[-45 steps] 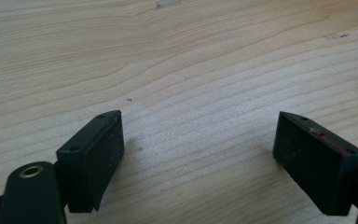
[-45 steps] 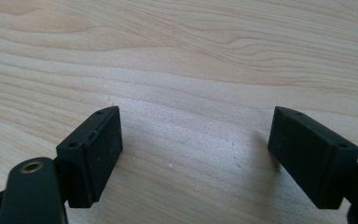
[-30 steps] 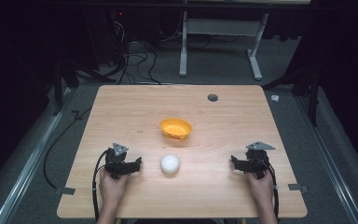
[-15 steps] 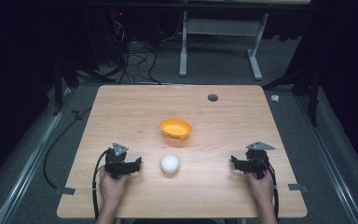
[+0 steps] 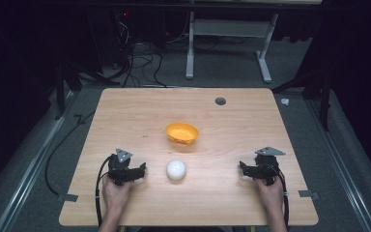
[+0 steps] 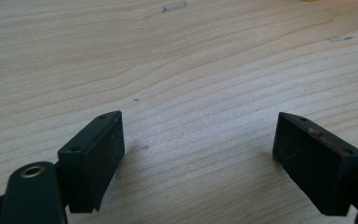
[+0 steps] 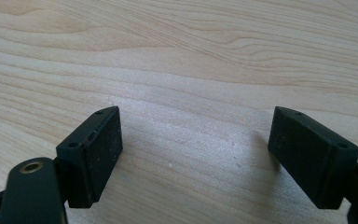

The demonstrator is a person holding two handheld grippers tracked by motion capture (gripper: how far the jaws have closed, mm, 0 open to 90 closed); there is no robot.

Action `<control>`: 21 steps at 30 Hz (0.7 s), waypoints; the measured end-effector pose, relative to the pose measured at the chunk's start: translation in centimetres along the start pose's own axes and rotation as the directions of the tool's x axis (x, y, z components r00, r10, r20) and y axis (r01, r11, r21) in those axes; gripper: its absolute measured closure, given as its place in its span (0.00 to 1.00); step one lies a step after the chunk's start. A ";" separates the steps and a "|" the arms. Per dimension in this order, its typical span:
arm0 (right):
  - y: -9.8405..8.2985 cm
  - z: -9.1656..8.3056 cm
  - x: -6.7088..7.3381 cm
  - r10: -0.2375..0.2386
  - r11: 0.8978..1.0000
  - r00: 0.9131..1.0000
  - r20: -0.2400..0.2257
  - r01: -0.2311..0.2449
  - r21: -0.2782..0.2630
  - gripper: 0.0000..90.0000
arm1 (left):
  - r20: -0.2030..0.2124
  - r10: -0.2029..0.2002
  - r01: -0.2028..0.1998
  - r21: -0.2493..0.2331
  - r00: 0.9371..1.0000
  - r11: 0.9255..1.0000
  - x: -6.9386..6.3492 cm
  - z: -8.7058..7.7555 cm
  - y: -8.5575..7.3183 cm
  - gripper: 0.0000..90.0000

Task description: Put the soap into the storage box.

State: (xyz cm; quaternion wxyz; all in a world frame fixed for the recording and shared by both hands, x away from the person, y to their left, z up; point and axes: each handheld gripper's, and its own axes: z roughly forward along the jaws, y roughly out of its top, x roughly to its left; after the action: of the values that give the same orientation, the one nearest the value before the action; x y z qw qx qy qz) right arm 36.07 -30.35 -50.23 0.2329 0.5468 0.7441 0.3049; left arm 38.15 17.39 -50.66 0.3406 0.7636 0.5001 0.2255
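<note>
Left gripper (image 6: 198,140): jaws spread wide, nothing between them, only bare wood grain of the table (image 6: 177,60). Right gripper (image 7: 196,137): jaws likewise spread, bare wood in the gap. Both gripper views look low across the board; the left one catches a small clear strip (image 6: 174,6) lying far off near the top of its frame, and a sliver of yellow at the top edge. The high view gives the layout: left gripper (image 5: 137,171) near the front left of the table (image 5: 125,111), jaws pointing right toward the ball (image 5: 176,169); the ball sits just beside those jaws, apart from them, not touched. Right gripper (image 5: 244,169) near the front right, jaws pointing left, well apart from the ball. Bowl (image 5: 182,133), orange, stands behind the ball toward mid-table, near it but apart. A dark round hole (image 5: 220,101) lies toward the far edge, right of centre. Open board between ball and right gripper, and across the whole far half behind the bowl. Each hand rests close to the front edge, with table margin outside each gripper toward the side edges.
</note>
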 end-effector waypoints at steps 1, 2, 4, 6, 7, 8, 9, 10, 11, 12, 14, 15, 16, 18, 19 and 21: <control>0.0 0.0 0.0 -0.001 1.000 1.000 0.000 0.001 0.001 0.20 | 0.003 0.001 -0.001 -0.010 1.000 1.000 0.0 -0.1 0.0 0.19; 0.0 0.0 0.0 -0.002 1.000 1.000 -0.001 0.002 0.000 0.20 | 0.004 0.000 0.000 -0.013 1.000 1.000 0.0 -0.1 0.0 0.19; 0.0 0.0 0.0 -0.002 1.000 1.000 -0.001 0.002 0.001 0.20 | 0.012 -0.001 0.002 -0.016 1.000 1.000 0.0 -0.3 0.0 0.19; 0.0 0.0 0.0 -0.002 1.000 1.000 -0.001 0.002 0.000 0.20 | 0.017 0.003 -0.003 -0.020 1.000 1.000 -0.1 -0.4 0.0 0.19; 0.0 0.0 0.0 -0.002 1.000 1.000 -0.001 0.002 0.001 0.20 | 0.020 0.001 -0.001 -0.022 1.000 1.000 -0.1 -0.5 0.0 0.19; 0.0 0.0 0.0 -0.002 1.000 1.000 -0.001 0.002 0.001 0.20 | 0.025 0.001 0.000 -0.024 1.000 1.000 -0.2 -0.6 0.0 0.19; 0.0 0.0 0.0 -0.002 1.000 1.000 -0.001 0.002 0.001 0.20 | 0.035 0.000 0.001 -0.031 0.999 1.000 -0.3 -0.8 0.2 0.19; 0.0 0.0 0.0 -0.002 1.000 1.000 -0.001 0.002 0.001 0.20 | 0.040 0.002 -0.001 -0.038 0.999 0.999 -0.4 -1.0 0.3 0.19; 0.0 0.0 0.0 -0.002 1.000 1.000 -0.001 0.002 0.001 0.20 | 0.040 0.002 -0.001 -0.038 0.999 0.999 -0.4 -1.0 0.3 0.19; 0.0 0.0 0.0 -0.003 1.000 1.000 -0.002 0.003 0.001 0.20 | 0.044 0.007 -0.005 -0.044 0.999 0.999 -0.5 -1.2 0.4 0.19; 0.0 0.0 0.0 -0.002 1.000 1.000 -0.002 0.002 0.001 0.20 | 0.075 0.005 -0.001 -0.060 0.997 0.998 -0.8 -1.8 0.7 0.19; 0.0 0.0 0.0 -0.002 1.000 1.000 -0.002 0.002 0.001 0.20 | 0.075 0.005 -0.001 -0.060 0.997 0.998 -0.8 -1.8 0.7 0.18; 0.0 0.0 0.0 -0.002 1.000 1.000 -0.002 0.002 0.001 0.20 | 0.086 0.006 0.000 -0.064 0.996 0.998 -1.0 -1.9 0.9 0.18; 0.0 0.0 0.0 -0.003 1.000 1.000 -0.001 0.003 0.001 0.20 | 0.125 0.019 -0.011 -0.061 0.992 0.998 -1.2 -2.1 1.1 0.18; 0.0 0.0 0.0 -0.003 1.000 1.000 -0.001 0.003 0.001 0.20 | 0.151 0.024 -0.016 -0.054 0.988 0.998 -1.4 -2.1 1.3 0.17; 0.0 0.0 0.0 -0.003 1.000 1.000 -0.001 0.003 0.001 0.20 | 0.211 0.044 -0.032 -0.062 0.977 0.998 -2.0 -2.3 1.6 0.17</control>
State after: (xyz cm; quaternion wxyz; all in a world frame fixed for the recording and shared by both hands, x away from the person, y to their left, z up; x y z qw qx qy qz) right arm 36.05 -30.37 -50.22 0.2328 0.5457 0.7452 0.3046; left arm 36.74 15.82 -47.98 0.4097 0.7824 0.4395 0.1637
